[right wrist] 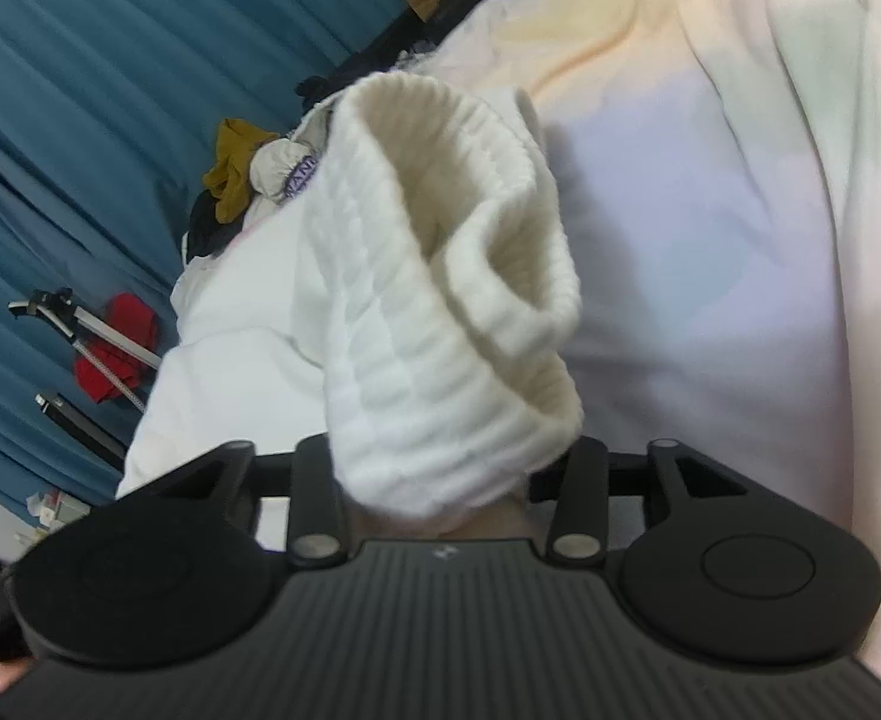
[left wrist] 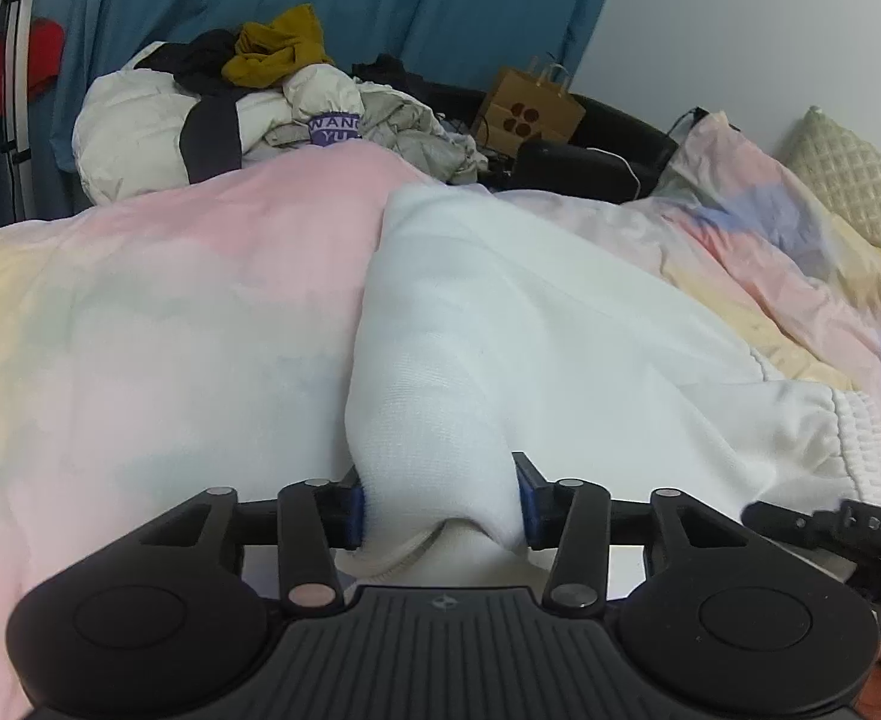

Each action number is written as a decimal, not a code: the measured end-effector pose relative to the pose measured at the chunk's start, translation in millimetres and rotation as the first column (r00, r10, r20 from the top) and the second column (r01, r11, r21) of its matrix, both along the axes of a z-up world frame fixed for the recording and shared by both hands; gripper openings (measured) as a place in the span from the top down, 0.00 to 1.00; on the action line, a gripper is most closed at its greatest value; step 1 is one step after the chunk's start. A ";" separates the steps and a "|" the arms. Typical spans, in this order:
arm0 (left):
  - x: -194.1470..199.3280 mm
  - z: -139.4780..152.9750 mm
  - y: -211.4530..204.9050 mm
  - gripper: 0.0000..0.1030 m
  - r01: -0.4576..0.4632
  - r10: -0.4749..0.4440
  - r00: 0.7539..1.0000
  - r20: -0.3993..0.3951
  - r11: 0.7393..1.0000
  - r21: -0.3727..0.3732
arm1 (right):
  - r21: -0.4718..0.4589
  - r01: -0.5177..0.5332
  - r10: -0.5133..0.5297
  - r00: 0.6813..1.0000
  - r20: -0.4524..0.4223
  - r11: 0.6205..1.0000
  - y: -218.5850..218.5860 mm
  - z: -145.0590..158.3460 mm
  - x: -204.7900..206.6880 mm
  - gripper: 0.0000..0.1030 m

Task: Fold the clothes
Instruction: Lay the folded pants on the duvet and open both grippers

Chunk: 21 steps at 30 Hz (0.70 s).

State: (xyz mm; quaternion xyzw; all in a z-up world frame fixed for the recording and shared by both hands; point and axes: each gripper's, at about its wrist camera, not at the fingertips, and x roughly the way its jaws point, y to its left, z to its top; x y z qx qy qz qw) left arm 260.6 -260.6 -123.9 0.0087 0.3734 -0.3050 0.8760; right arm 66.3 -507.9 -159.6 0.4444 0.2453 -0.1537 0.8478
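Observation:
A white knit garment [left wrist: 530,324] lies spread over a pastel bedspread [left wrist: 170,300]. In the left wrist view my left gripper [left wrist: 440,504] has a bunched fold of it pinched between its blue pads [left wrist: 353,507], the cloth bulging out above them. In the right wrist view my right gripper [right wrist: 434,468] holds up the garment's ribbed cuff [right wrist: 440,276]. The cuff stands open like a tube in front of the camera and hides the fingertips. The rest of the garment trails off to the left over the bedspread [right wrist: 740,210].
A heap of clothes [left wrist: 212,114] in white, black and mustard sits at the bed's far side against a blue curtain [left wrist: 320,0]. A brown paper bag [left wrist: 527,111] and dark items stand behind. A quilted pillow [left wrist: 854,192] lies at the right.

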 end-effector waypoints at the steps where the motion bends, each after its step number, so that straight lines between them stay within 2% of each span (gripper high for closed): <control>1: -1.2 2.2 2.3 0.51 0.002 -0.002 1.000 -0.001 1.000 0.002 | 0.010 0.006 -0.006 1.000 -0.001 1.000 -0.7 -2.1 -0.7 0.52; 4: -9.3 22.3 6.9 0.49 0.001 -0.001 1.000 0.001 0.999 0.046 | 0.051 0.022 -0.021 1.000 -0.013 0.998 -6.8 -0.5 -10.9 0.51; 6: -21.1 36.6 9.8 0.48 0.010 -0.012 1.000 0.029 0.997 0.078 | 0.032 0.027 -0.026 0.999 -0.042 0.999 -3.7 9.3 -18.9 0.51; 8: -35.1 50.7 17.1 0.42 0.016 -0.021 0.998 0.057 0.995 0.096 | -0.018 0.036 -0.037 0.996 -0.085 0.999 9.0 21.6 -30.1 0.49; 11: -60.5 76.5 36.8 0.30 0.033 -0.040 0.994 0.105 0.997 0.067 | -0.109 0.057 -0.070 0.991 -0.113 0.992 23.5 47.9 -53.5 0.49; 12: -69.6 85.4 43.6 0.29 0.039 -0.046 0.991 0.123 0.997 0.059 | -0.151 0.061 -0.078 0.990 -0.115 0.987 29.8 58.6 -60.5 0.49; 15: -97.7 108.8 61.5 0.26 0.048 -0.057 0.984 0.167 0.997 0.060 | -0.263 0.064 -0.091 0.992 -0.092 0.963 54.4 90.6 -80.4 0.49; 21: -151.6 149.1 99.0 0.21 0.048 -0.056 0.970 0.238 0.998 0.037 | -0.395 0.055 -0.052 0.998 0.017 0.917 96.9 151.0 -113.8 0.49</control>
